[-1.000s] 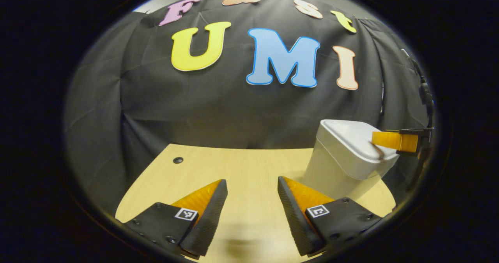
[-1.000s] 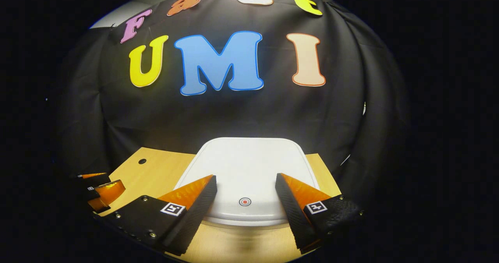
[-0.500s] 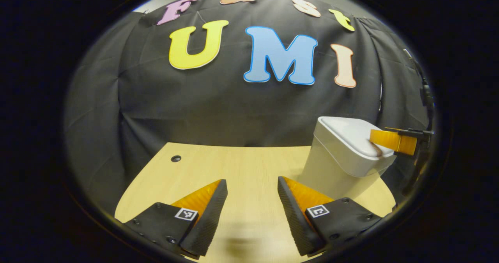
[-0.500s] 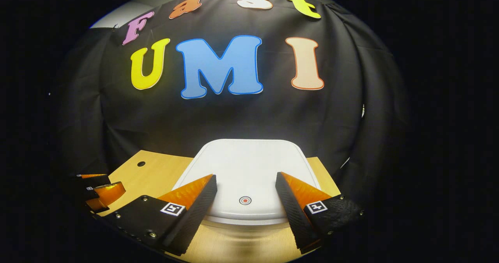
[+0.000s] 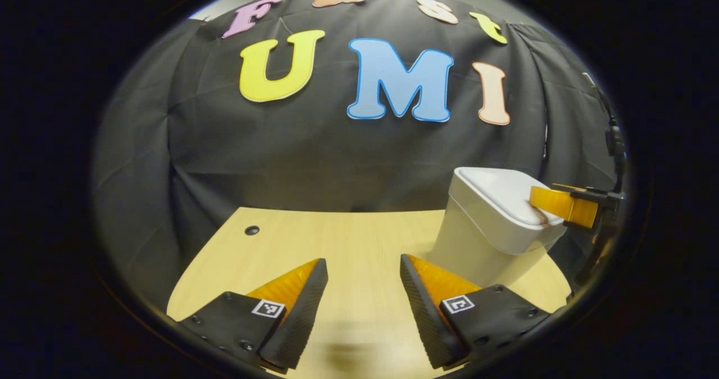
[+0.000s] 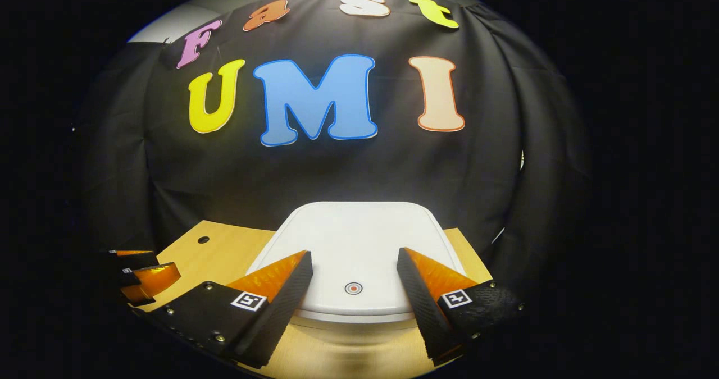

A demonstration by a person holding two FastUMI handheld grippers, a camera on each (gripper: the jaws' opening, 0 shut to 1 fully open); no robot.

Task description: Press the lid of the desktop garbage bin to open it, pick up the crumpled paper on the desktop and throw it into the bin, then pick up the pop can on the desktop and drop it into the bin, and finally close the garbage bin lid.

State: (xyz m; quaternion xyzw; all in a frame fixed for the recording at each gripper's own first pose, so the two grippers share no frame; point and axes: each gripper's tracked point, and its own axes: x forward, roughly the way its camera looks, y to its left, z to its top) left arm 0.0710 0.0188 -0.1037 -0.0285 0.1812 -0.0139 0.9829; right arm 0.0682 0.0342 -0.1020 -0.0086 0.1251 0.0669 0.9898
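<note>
One garbage bin (image 6: 359, 238) with one lid, straight ahead of the right gripper (image 6: 355, 264); two grippers in all, the left gripper (image 5: 359, 269) being the second; one round hole (image 5: 251, 230) in the one desktop (image 5: 359, 238)

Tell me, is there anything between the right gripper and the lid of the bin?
Nothing visible. The right gripper is open, just above the front part of the closed lid, with the round button between its fingers.
</note>
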